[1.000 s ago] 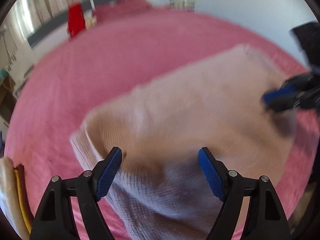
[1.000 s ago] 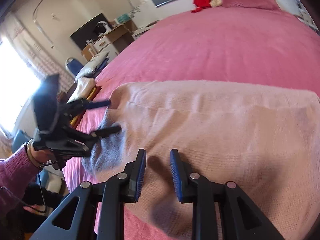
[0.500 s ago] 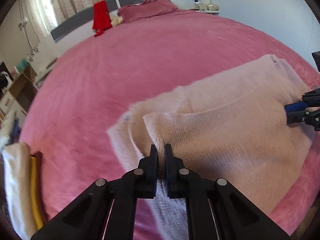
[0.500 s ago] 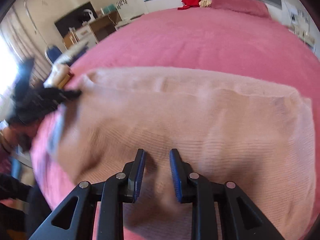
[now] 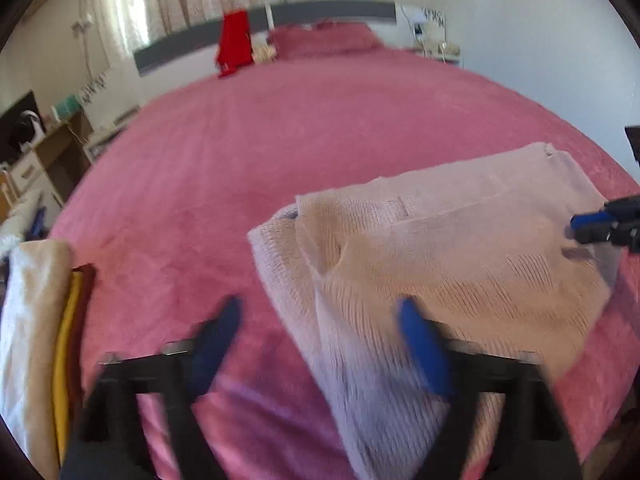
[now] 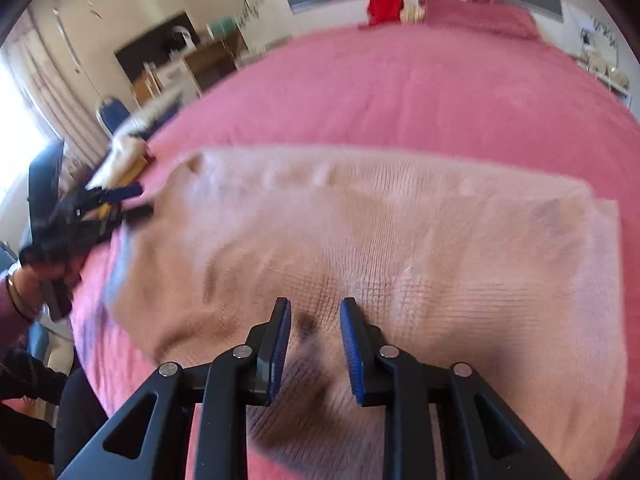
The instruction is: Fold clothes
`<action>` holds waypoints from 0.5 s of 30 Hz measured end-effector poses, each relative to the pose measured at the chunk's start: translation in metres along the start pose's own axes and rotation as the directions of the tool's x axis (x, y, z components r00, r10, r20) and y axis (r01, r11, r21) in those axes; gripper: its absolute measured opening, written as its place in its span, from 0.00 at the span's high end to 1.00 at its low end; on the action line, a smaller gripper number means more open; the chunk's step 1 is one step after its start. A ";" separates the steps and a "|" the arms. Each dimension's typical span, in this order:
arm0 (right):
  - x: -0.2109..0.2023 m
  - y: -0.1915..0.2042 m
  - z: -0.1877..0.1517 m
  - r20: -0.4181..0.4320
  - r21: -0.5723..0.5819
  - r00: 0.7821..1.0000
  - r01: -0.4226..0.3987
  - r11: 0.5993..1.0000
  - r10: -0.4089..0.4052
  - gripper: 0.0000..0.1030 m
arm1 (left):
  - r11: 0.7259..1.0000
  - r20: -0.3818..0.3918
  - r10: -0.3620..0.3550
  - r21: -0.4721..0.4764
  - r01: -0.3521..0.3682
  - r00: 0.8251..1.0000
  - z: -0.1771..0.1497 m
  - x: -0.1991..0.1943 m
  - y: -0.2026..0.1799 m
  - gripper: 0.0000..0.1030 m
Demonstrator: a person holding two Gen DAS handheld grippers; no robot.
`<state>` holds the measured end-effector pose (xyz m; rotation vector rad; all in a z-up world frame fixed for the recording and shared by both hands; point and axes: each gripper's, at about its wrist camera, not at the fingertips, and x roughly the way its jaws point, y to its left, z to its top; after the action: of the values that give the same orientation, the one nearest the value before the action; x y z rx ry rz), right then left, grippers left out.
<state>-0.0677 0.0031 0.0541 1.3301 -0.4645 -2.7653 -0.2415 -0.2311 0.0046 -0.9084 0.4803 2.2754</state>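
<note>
A pale pink knit sweater (image 5: pixel 460 264) lies folded on the pink bed (image 5: pixel 280 152); it also shows in the right wrist view (image 6: pixel 360 232). My left gripper (image 5: pixel 320 328) is open and blurred, at the sweater's near left edge, holding nothing. It appears at the left of the right wrist view (image 6: pixel 124 200). My right gripper (image 6: pixel 316 320) has its jaws a little apart around a raised fold of the sweater at its near edge. It appears at the right edge of the left wrist view (image 5: pixel 592 228).
A stack of folded cream and yellow cloth (image 5: pixel 36 320) lies at the bed's left edge. A red garment (image 5: pixel 234 44) hangs on the headboard beside pink pillows (image 5: pixel 324 40). A desk and drawers (image 6: pixel 180 68) stand beyond the bed's left side.
My left gripper was shut on the sweater's left edge half a second ago; it has opened, let go and drawn back. The right gripper has stayed at the near edge.
</note>
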 end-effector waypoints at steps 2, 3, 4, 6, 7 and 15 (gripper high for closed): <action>-0.021 0.004 -0.009 0.040 -0.026 0.999 -0.029 0.999 0.030 0.76 | 0.999 0.002 -0.027 -0.017 0.027 1.000 -0.016 -0.018 0.008 0.16; -0.027 0.006 -0.015 0.038 -0.031 0.998 -0.049 0.998 0.050 0.76 | 0.999 0.000 -0.044 -0.024 0.044 0.999 -0.025 -0.025 0.012 0.16; -0.033 0.007 -0.021 0.036 -0.035 0.997 -0.068 0.997 0.069 0.76 | 0.998 -0.007 -0.063 -0.030 0.063 0.998 -0.033 -0.028 0.014 0.16; -0.041 0.011 -0.032 0.010 -0.024 0.993 -0.120 0.992 0.120 0.75 | 0.996 -0.031 -0.090 -0.028 0.089 0.995 -0.044 -0.023 0.012 0.16; -0.040 0.010 -0.040 -0.017 -0.002 0.990 -0.143 0.990 0.143 0.75 | 0.995 -0.042 -0.101 -0.022 0.100 0.994 -0.049 -0.019 0.008 0.16; -0.020 0.038 -0.059 -0.029 -0.205 0.997 0.068 0.976 -0.076 0.75 | 0.995 -0.132 -0.029 0.091 0.041 0.991 -0.058 0.023 -0.048 0.17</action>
<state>-0.0134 -0.0447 0.0452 1.3717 -0.1285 -2.7489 -0.1945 -0.2171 -0.0563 -1.0146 0.6181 2.1523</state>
